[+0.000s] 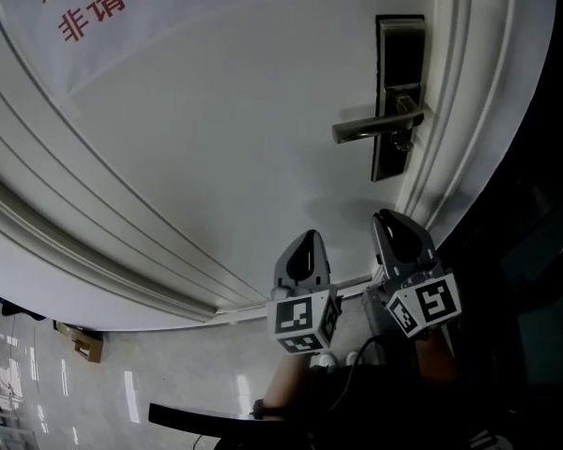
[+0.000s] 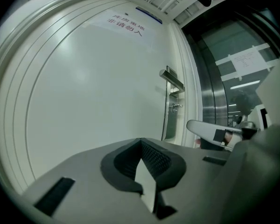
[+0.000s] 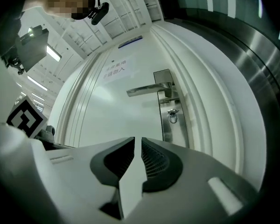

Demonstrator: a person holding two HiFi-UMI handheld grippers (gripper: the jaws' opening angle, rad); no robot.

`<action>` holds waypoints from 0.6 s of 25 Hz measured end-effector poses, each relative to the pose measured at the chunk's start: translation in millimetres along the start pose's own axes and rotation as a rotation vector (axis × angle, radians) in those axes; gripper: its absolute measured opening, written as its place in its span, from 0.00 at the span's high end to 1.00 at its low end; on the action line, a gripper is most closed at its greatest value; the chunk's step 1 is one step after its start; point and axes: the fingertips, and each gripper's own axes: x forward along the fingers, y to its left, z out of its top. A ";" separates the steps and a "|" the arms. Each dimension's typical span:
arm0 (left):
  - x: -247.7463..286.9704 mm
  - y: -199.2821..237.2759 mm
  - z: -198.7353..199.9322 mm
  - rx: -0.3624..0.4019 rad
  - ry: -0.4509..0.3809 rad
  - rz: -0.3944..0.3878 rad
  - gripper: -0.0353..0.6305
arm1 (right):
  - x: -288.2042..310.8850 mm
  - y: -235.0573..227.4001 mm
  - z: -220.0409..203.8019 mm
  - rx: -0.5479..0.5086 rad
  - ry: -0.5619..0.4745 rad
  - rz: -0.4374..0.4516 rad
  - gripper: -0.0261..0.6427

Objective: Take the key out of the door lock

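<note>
Key (image 3: 172,116) sits in door lock (image 3: 166,130), well beyond right hand-held gripper (image 3: 135,142).

Building corridor, white door (image 1: 216,139), posted notice (image 1: 122,7)

Falling softly from ceiling strips (image 3: 53,54), lighting the white door (image 1: 216,157) evenly, rather dimly; glaring in streaks on the floor (image 1: 122,382); bowing straight lines and darkening toward fisheye corners.
</note>
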 end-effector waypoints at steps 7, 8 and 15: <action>2.9 4.5 1.1 -0.016 -0.005 -0.014 0.95 | 10.5 -37.6 27.7 -0.318 0.030 -0.040 0.87; 3.2 4.7 -0.1 -0.017 -0.003 -0.016 0.95 | 12.9 -43.9 32.4 -0.367 0.042 -0.055 0.87; 3.1 12.3 2.2 -0.026 -0.016 -0.011 0.95 | 34.4 -66.9 56.0 -0.717 0.097 -0.090 0.86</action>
